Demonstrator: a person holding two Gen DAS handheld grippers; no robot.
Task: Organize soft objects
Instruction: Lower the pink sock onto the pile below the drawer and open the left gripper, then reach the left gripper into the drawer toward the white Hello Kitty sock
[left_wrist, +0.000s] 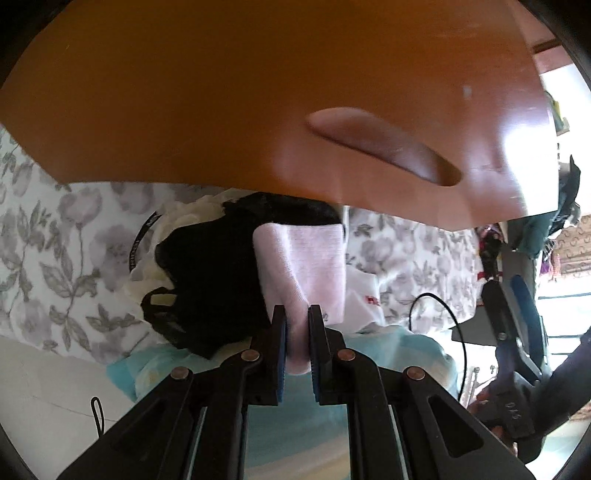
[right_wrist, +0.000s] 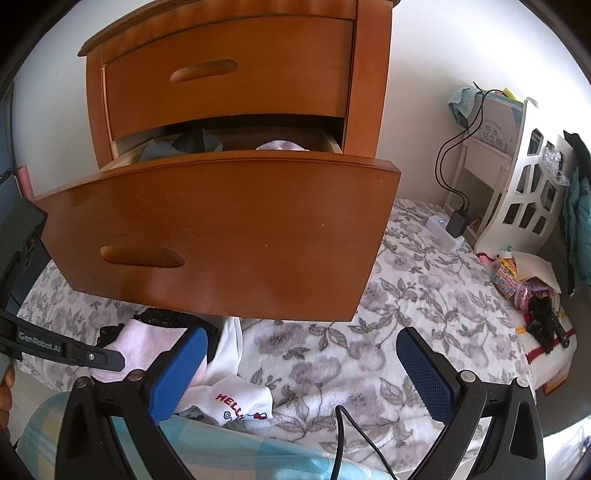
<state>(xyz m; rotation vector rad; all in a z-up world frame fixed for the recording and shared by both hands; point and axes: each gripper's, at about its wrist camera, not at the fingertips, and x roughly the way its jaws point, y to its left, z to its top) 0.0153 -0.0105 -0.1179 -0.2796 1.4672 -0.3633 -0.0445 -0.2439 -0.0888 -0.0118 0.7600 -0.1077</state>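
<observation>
Left jaws pinching a pink sock under the open drawer

From the left wrist, my left gripper (left_wrist: 297, 325) has its jaws pressed on the pink sock (left_wrist: 301, 262), long axis running straight away from me, over what looks like black lace (left_wrist: 207, 266) on the bed; from the right wrist, my right gripper (right_wrist: 299, 373) stands spread and empty, the drawer (right_wrist: 221, 221) above both

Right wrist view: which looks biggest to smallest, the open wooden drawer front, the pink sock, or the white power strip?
1. Open wooden drawer front, by far the biggest.
2. Pink sock, partly hidden.
3. White power strip, smallest, though it lies farther away, so this is unsure.
</observation>
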